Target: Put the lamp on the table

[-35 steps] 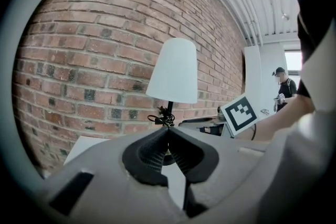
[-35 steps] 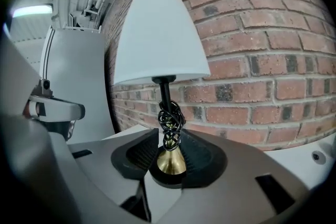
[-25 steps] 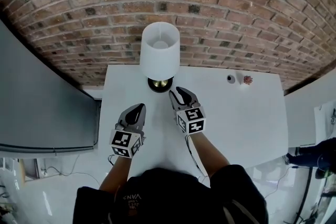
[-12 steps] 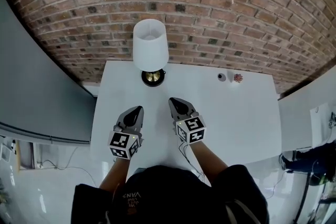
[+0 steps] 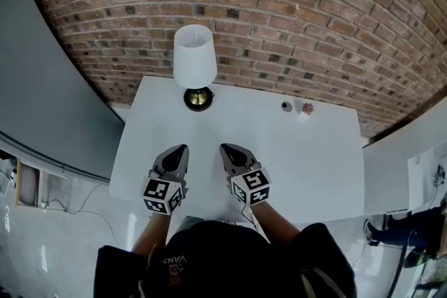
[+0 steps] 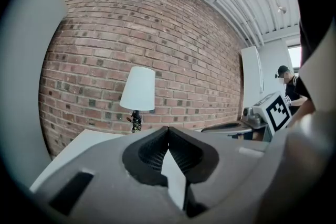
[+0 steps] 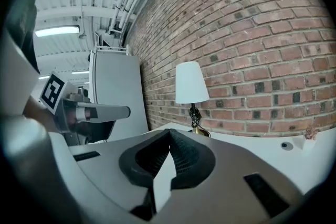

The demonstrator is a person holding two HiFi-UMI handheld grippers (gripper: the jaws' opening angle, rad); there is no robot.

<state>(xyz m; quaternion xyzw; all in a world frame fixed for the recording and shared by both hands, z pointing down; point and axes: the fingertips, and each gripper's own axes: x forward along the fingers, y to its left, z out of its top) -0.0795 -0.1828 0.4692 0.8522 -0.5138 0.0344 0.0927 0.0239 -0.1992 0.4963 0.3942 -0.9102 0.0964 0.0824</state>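
Observation:
The lamp (image 5: 194,65), with a white shade and a brass base, stands upright at the back left of the white table (image 5: 314,150), close to the brick wall. It also shows ahead in the left gripper view (image 6: 138,93) and the right gripper view (image 7: 190,86). My left gripper (image 5: 180,150) is shut and empty over the table's front part. Beside it my right gripper (image 5: 226,149) is shut too, with nothing between its jaws. Both point toward the lamp and stand well short of it.
Two small objects, a grey one (image 5: 286,107) and a reddish one (image 5: 305,108), sit at the back of the table by the brick wall (image 5: 293,17). A grey panel (image 5: 42,94) stands left of the table. A person (image 6: 289,86) is far off on the right.
My right gripper has let go of the lamp, shut and drawn back toward me. The whole view has pulled away, so the lamp sits farther off. The left gripper stayed shut.

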